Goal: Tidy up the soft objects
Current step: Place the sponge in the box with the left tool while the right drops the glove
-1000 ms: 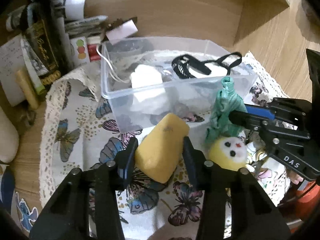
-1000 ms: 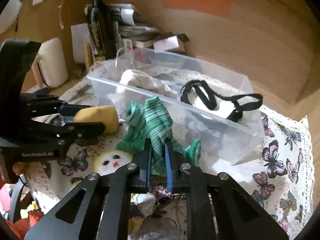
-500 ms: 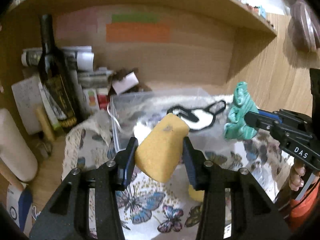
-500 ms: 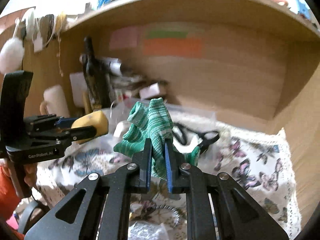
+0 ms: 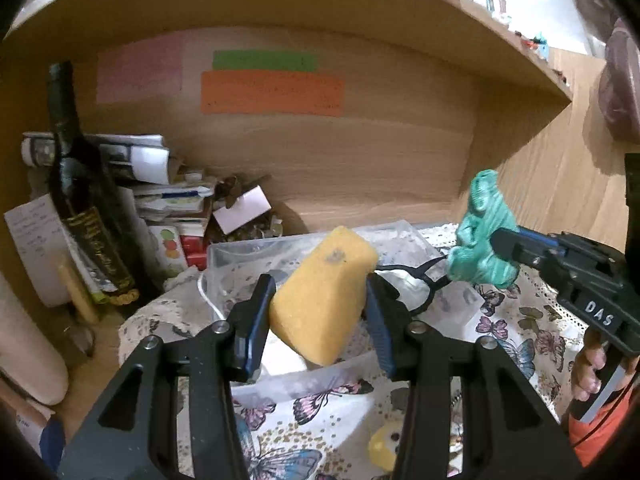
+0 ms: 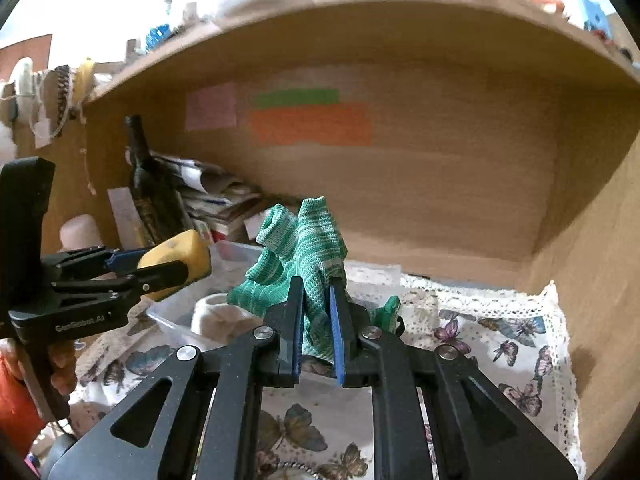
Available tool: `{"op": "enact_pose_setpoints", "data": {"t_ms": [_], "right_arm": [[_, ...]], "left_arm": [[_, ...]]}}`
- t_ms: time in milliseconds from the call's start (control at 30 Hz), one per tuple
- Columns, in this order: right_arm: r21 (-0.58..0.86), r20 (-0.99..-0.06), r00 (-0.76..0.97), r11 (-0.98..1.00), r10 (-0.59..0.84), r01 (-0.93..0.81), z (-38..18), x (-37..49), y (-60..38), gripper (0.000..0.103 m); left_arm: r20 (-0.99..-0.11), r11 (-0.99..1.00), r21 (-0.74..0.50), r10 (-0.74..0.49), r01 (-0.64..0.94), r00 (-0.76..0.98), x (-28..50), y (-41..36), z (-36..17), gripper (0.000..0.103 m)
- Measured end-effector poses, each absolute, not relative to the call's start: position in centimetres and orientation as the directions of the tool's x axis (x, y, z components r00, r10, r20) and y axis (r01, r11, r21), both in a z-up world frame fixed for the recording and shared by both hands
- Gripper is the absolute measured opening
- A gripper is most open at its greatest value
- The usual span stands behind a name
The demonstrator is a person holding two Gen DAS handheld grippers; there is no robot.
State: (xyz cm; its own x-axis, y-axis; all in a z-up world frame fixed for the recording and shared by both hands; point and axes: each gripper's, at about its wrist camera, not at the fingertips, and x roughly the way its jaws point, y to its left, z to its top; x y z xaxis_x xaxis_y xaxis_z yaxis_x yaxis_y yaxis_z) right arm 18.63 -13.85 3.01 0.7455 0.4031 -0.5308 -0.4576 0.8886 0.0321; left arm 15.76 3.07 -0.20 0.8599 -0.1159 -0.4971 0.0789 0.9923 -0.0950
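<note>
The left gripper (image 5: 320,312) clamps the yellow sponge (image 5: 324,292); the right gripper (image 6: 316,320) pinches the green knitted cloth (image 6: 300,248). Both items, on the butterfly tablecloth (image 5: 532,332) a second ago, now hang raised above the clear plastic bin (image 5: 240,256) beyond. Judgement: pickup is complete; release into the bin remains.

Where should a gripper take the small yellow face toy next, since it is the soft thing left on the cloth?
Across the round body of the yellow face toy, coming straight down from above: it lies low on the butterfly cloth, partly hidden behind a finger.
</note>
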Motion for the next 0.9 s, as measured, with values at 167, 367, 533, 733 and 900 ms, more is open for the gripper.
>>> {"op": "enact_pose_setpoints", "data": {"t_ms": [167, 367, 533, 733, 900], "right_arm": [[0.059, -0.595, 0.697, 0.886, 0.401, -0.460, 0.8, 20.8, -13.4, 0.011], [0.101, -0.647, 0.646, 0.885, 0.406, -0.455, -1.4, 22.5, -12.8, 0.011], [0.048, -0.683, 0.631, 0.884, 0.368, -0.464, -2.7, 22.8, -11.7, 0.011], [0.047, -0.712, 0.601, 0.878, 0.364, -0.476, -3.4, 23.0, -11.3, 0.012], [0.035, -0.707, 0.613, 0.883, 0.353, -0.467, -2.7, 22.5, -11.4, 0.046]], "left_arm": [[-0.543, 0.991, -0.104, -0.130, 0.087, 0.829, 18.1, 2.6, -1.7, 0.044], [-0.613, 0.988, -0.120, -0.149, 0.096, 0.775, 20.6, 2.0, -4.2, 0.044], [-0.657, 0.990, -0.101, -0.139, 0.097, 0.741, 22.1, 1.5, -6.0, 0.044], [-0.671, 0.990, -0.098, -0.138, 0.097, 0.728, 22.3, 1.4, -6.6, 0.050], [-0.671, 0.989, -0.103, -0.146, 0.104, 0.727, 21.8, 1.3, -6.1, 0.064]]}}
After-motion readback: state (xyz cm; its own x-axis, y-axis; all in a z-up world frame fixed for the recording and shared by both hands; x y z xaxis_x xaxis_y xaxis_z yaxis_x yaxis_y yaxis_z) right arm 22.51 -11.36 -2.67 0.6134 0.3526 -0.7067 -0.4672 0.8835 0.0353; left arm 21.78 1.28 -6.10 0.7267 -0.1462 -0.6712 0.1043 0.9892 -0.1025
